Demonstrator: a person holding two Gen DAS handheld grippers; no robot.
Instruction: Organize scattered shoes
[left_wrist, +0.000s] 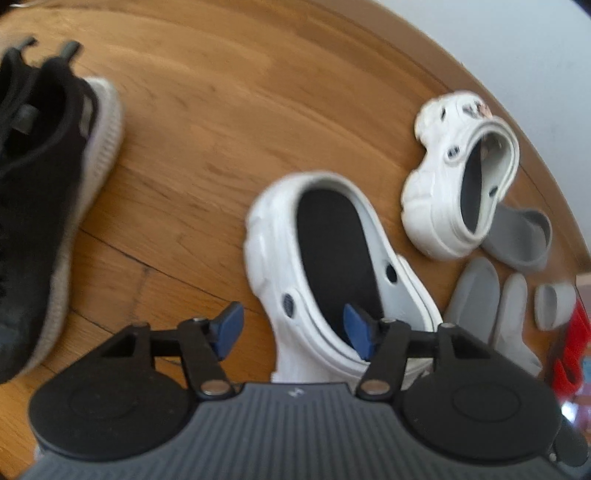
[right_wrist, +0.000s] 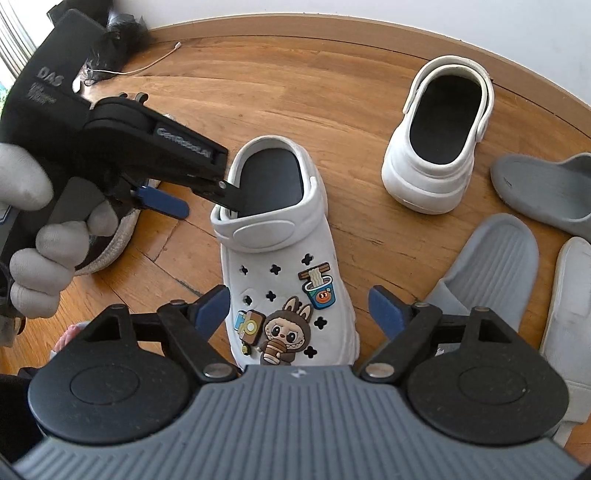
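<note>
A white clog with cartoon charms lies on the wooden floor; it also shows in the left wrist view. My left gripper is open, with one blue finger inside the clog's opening and the other outside its side wall; it shows from the side in the right wrist view. My right gripper is open and empty, its fingers straddling the clog's toe. A second white clog stands apart near the wall, also in the left wrist view.
A black sneaker with a white sole lies to the left. Grey slides and a white slipper lie at the right. A baseboard and white wall run behind. A cable lies at the far left.
</note>
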